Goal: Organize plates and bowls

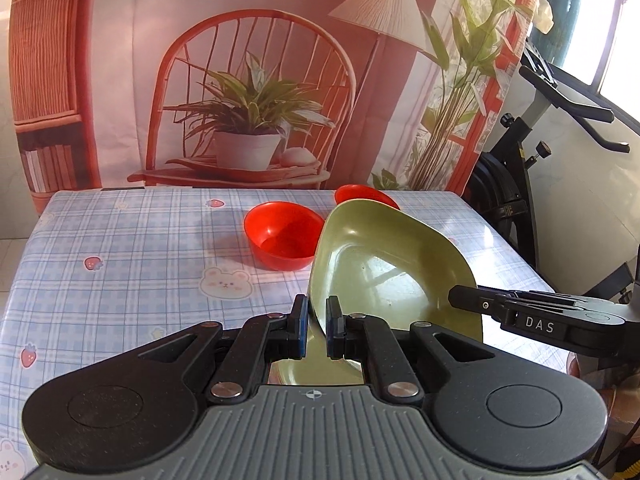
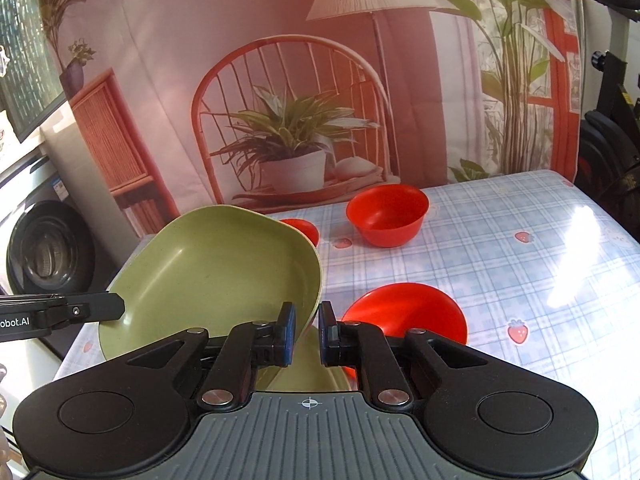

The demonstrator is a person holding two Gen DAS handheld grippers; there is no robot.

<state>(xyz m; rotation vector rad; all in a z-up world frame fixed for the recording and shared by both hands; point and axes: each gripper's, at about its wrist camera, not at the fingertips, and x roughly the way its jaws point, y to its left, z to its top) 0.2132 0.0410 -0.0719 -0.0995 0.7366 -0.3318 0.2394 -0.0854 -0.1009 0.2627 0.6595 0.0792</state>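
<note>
A green plate (image 1: 384, 268) is held tilted above the table, gripped at opposite rims by both grippers. My left gripper (image 1: 317, 320) is shut on its near rim; my right gripper (image 2: 307, 326) is shut on the other rim of the same plate (image 2: 208, 276). The right gripper also shows in the left wrist view (image 1: 520, 312), and the left one in the right wrist view (image 2: 80, 312). A red bowl (image 1: 284, 240) stands mid-table. A second red bowl (image 1: 366, 194) shows behind the plate; it also shows in the right wrist view (image 2: 387, 214). A red dish (image 2: 404, 314) lies under my right gripper.
The table wears a blue checked cloth (image 1: 120, 248) with strawberry and bear prints. A printed backdrop (image 1: 240, 80) hangs behind it. An exercise bike (image 1: 540, 152) stands to the right, a washing machine (image 2: 48, 248) to the left.
</note>
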